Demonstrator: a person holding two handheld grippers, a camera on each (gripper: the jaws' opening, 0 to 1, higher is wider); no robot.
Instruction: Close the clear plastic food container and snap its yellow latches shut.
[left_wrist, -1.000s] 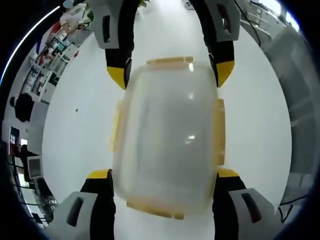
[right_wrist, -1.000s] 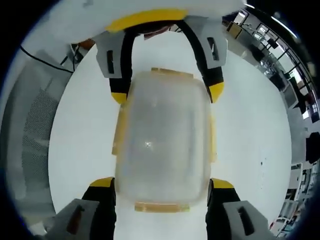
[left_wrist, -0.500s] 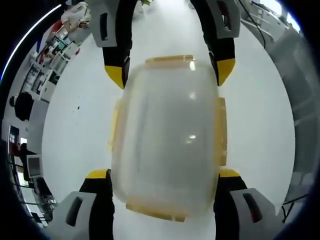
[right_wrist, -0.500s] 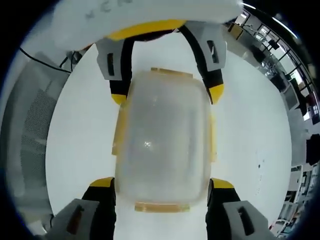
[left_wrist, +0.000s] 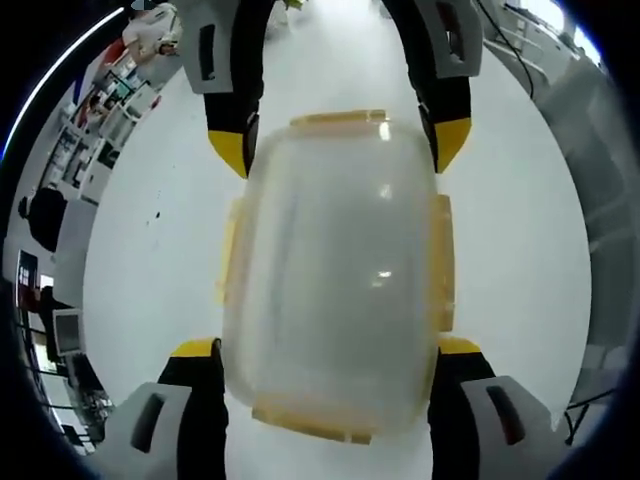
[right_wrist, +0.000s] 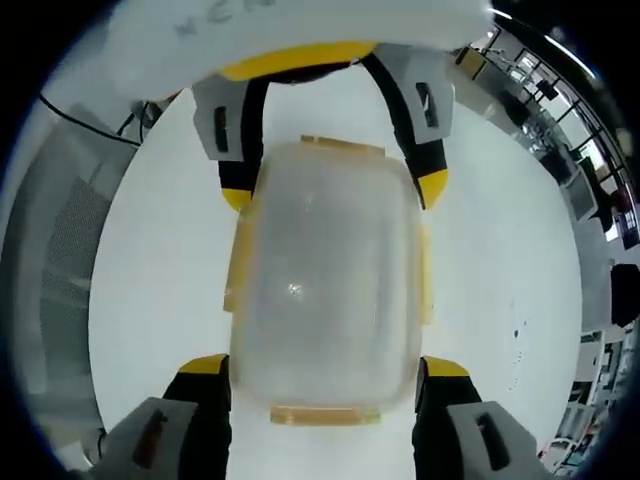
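A clear plastic food container with yellow latches lies lengthwise over a white table. My left gripper clamps its near end, jaws against both sides. At the far end, my right gripper comes in from the top and holds the container the same way. In the right gripper view the container sits between my right gripper below and my left gripper above. Yellow latches stick out along both long sides and at both ends. I cannot tell whether they are snapped down.
The white table spreads around the container on all sides. A grey mesh panel stands along one edge, with a dark cable near it. Shelves and seated people lie far off beyond the table.
The container looms very slightly larger in the left gripper view than a second ago. Both grips are unchanged.
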